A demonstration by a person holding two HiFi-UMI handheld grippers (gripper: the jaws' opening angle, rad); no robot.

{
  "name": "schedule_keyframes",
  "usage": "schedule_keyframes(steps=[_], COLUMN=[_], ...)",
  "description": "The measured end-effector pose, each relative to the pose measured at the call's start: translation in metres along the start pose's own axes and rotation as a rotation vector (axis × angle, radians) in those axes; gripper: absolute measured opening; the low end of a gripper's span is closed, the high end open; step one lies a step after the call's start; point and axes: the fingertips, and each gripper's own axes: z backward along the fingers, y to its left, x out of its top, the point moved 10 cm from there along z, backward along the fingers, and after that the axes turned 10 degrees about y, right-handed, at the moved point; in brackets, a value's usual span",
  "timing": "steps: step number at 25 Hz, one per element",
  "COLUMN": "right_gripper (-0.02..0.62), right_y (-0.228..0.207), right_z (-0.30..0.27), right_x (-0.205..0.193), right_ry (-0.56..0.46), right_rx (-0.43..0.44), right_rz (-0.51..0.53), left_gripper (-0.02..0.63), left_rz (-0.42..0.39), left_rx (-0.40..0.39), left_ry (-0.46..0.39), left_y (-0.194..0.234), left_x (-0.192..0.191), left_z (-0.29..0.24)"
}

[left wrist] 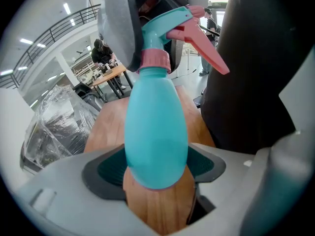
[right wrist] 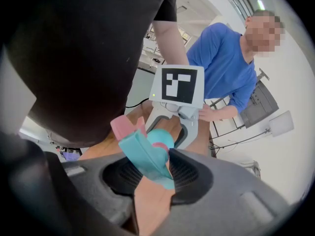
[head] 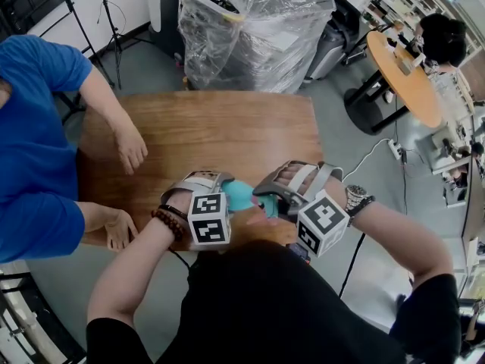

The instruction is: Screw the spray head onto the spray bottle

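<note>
**Item:** spray bottle (left wrist: 156, 132), teal, egg-shaped body. Held in the air above the wooden counter (head: 212, 127), lower centre of the head view, lying roughly level between the two grippers.

**Item:** spray head (left wrist: 170, 26), teal with a pink trigger (left wrist: 206, 50). It is seated on the bottle's neck by a pink collar (left wrist: 155, 59). How far the thread has caught cannot be told.

**Left gripper** (left wrist: 157, 168): fingers (left wrist: 110, 168) clenched on the bottle's rounded base, with a pad pressing on each side.

**Right gripper** (right wrist: 152, 176): fingers (right wrist: 189, 173) clamped across the body of the spray head, trigger pointing to the upper left of its view.

**Bystander:** person in a blue shirt (head: 38, 127) at the left edge of the head view, hands resting on the counter.

**Handling note (judgement):**
- Step in hand is the tightening turn.
- Left grip should hold the bottle still, since the smooth rounded base may slip.
- Right gripper should turn about the neck's own axis, head square to the bottle so the thread does not cross.
- Gentle push toward the bottle during the turn.
- No squeeze on the trigger.
</note>
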Motion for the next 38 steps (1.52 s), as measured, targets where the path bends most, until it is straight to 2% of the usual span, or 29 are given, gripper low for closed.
schedule_keyframes(steps=[9,18,26,28,30,33,36,38], right_gripper=[0.124,0.113,0.106,0.106,0.106,0.106,0.106,0.106], right_y=[0.003,0.006,0.010,0.010,0.007,-0.002,-0.012,-0.016], right_z=[0.007,0.011,0.012,0.011,0.010,0.006,-0.002,-0.009], right_x=[0.005,0.008,0.019,0.019,0.015,0.006,-0.006,-0.016], right_ry=[0.024,0.048,0.103,0.112,0.113,0.102,0.078,0.050], right_rx=[0.013,-0.006,-0.041,-0.033,0.006,0.049,0.081,0.126], right_rz=[0.027,0.104,0.241,0.228,0.141,-0.087,-0.382,-0.637], left_gripper=[0.400,0.400,0.399,0.398,0.396,0.394,0.393,0.393], left_rz=[0.008,0.026,0.028,0.037,0.055,0.093,0.129,0.138], left_rx=[-0.012,-0.038,-0.044,-0.031,-0.006,0.033,0.080,0.131], left_ry=[-0.002,0.004,0.027,0.031,0.032,0.040,0.059,0.084], left_y=[-0.006,-0.009,-0.013,-0.012,-0.010,-0.006,-0.001,0.002], left_x=[0.001,-0.001,0.001,0.001,0.000,-0.001,-0.003,-0.004], left_z=[-0.001,-0.003,-0.005,-0.005,-0.006,-0.006,-0.007,-0.009])
